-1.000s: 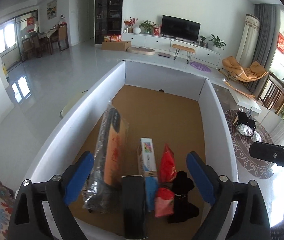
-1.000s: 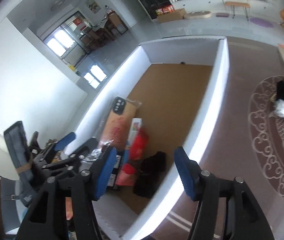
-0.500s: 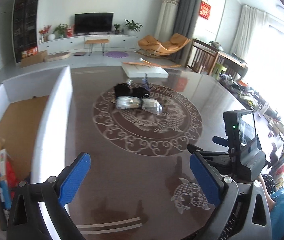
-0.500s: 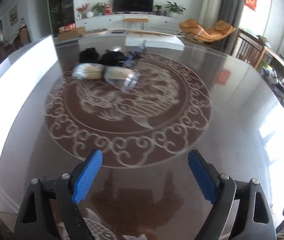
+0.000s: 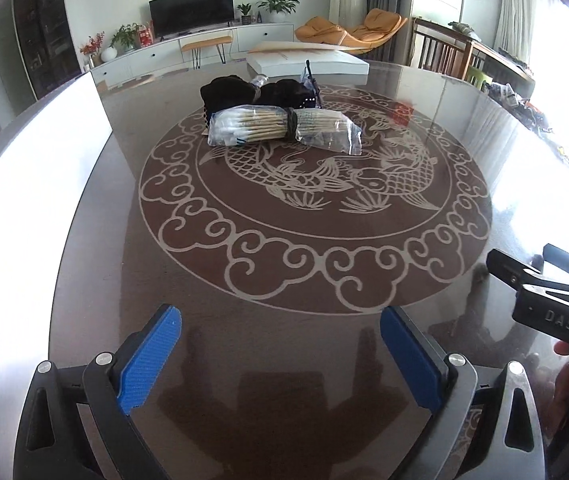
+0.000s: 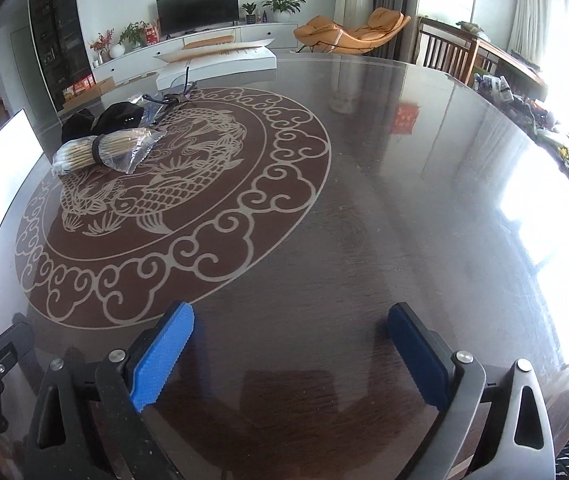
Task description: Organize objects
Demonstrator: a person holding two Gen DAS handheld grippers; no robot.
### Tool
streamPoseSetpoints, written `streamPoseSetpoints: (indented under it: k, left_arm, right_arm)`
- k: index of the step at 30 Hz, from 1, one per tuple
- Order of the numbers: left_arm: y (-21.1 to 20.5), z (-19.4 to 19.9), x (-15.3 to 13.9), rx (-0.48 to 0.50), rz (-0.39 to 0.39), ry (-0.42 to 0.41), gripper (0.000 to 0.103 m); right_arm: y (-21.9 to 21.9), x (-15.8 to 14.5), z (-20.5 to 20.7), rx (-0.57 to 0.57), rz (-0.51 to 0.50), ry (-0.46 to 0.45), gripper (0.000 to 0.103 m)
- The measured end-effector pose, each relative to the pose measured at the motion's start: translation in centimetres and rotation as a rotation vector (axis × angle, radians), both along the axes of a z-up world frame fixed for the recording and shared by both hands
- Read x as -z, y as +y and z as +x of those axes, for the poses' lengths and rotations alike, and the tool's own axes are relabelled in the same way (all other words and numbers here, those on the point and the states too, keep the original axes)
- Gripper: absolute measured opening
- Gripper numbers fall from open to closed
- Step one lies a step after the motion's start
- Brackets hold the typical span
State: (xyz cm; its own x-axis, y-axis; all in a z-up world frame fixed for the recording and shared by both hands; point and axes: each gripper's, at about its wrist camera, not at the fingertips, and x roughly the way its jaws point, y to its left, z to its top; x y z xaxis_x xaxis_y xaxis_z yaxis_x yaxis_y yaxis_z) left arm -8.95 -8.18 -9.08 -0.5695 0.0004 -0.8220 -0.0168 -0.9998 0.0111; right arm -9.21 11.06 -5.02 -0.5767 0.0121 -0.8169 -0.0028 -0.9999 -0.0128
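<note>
While both claws hover over glossy worktop (image 5: 284, 340), left claw (image 5: 280, 356) gapes wide, empty; right claw (image 6: 290, 354) opening, nothing between pads. Bagged stick bundle (image 5: 280, 130) rests well ahead, touching black cloth items (image 5: 240, 92), beside white box wall (image 5: 44, 160).

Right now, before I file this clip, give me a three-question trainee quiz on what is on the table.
1. True or false: the left gripper holds the swab bag.
2. What lies right behind the swab bag? A) black bundles B) a red box C) a mug
3. Fill in: the band around the swab bag's middle is ____.

Key:
1. False. Its jaws stand open over the bare table, and the bag lies far ahead. The right gripper is opening, with nothing between its jaws either.
2. A, the black bundles.
3. Dark.
</note>
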Motion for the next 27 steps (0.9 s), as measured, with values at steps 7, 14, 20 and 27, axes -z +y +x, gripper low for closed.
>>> streamPoseSetpoints:
  k: [7,14,20,27]
  left_arm:
    - [0.0,-1.0,0.7,-0.023,0.005,-0.005,0.102]
    - [0.0,-1.4,0.9,-0.028,0.007,0.001,0.103]
    - [0.0,-1.5,1.0,-0.029,0.006,0.001,0.103]
    - [0.1,-1.5,0.9,-0.035,0.004,0.003,0.103]
  right_arm:
    - [-0.1,0.2,-0.1,0.003,0.002,0.001,0.103]
    - [0.0,0.4,0.1,-0.015,-0.001,0.006,0.103]
    - [0.2,0.5,0.3,-0.061,0.002,0.006,0.103]
    - [0.2,0.6,0.3,-0.068,0.001,0.008,0.103]
